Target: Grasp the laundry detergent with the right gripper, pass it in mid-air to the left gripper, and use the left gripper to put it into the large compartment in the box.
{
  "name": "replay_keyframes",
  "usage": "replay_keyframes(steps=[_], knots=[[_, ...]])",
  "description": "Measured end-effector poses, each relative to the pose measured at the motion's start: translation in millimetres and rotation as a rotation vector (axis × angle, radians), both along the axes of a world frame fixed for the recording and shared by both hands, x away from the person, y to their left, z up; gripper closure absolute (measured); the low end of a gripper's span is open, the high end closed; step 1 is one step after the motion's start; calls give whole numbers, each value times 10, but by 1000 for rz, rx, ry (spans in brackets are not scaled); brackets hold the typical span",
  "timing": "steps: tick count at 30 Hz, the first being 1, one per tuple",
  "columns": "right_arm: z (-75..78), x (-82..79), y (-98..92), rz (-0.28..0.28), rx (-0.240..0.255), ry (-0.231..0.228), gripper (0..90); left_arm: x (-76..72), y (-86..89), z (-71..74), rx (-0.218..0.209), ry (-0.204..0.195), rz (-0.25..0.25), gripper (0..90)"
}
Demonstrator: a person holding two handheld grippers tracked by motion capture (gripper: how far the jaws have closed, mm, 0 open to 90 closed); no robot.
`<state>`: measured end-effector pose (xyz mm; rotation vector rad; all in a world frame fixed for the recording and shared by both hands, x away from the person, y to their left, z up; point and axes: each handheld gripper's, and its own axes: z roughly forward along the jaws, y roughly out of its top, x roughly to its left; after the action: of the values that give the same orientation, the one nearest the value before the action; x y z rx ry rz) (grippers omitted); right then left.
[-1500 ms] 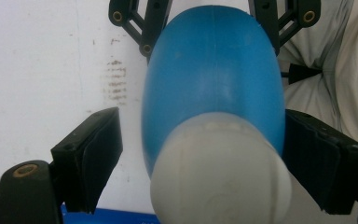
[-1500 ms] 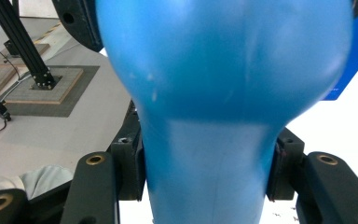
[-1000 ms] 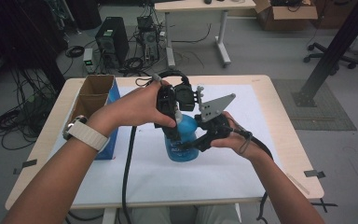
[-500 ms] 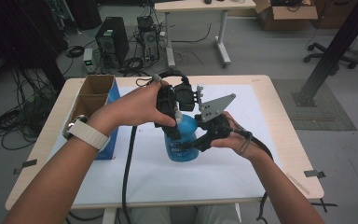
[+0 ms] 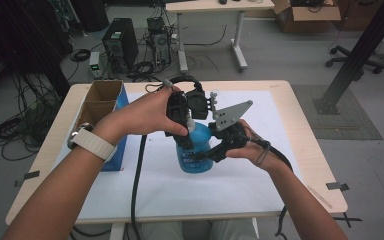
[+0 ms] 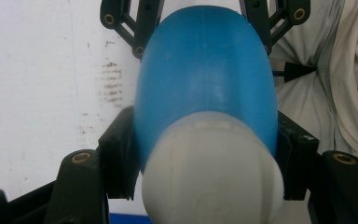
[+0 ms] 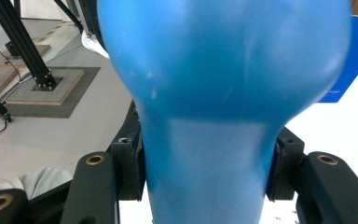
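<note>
My left gripper has just closed its jaws onto the white cap of the blue bottle, whose body my right gripper clamps below, so I judge unscrewing can begin.

Left tongs point down from above, jaws just closed and clamped. Right tongs come in level from the side, clamped too. Both forearms reach in from below.

high: above, looking down | gripper views: close | shared: blue bottle
</note>
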<state>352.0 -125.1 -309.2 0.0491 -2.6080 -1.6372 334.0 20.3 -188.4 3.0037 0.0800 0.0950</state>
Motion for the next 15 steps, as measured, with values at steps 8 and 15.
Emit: replay_keyframes(steps=[8,15], knots=[[16,-15,10,2,1,-7,440,-28,-2,23,10,-9,-8,378],[24,-31,21,-3,-6,-19,423,-41,-22,33,19,-13,-15,379]])
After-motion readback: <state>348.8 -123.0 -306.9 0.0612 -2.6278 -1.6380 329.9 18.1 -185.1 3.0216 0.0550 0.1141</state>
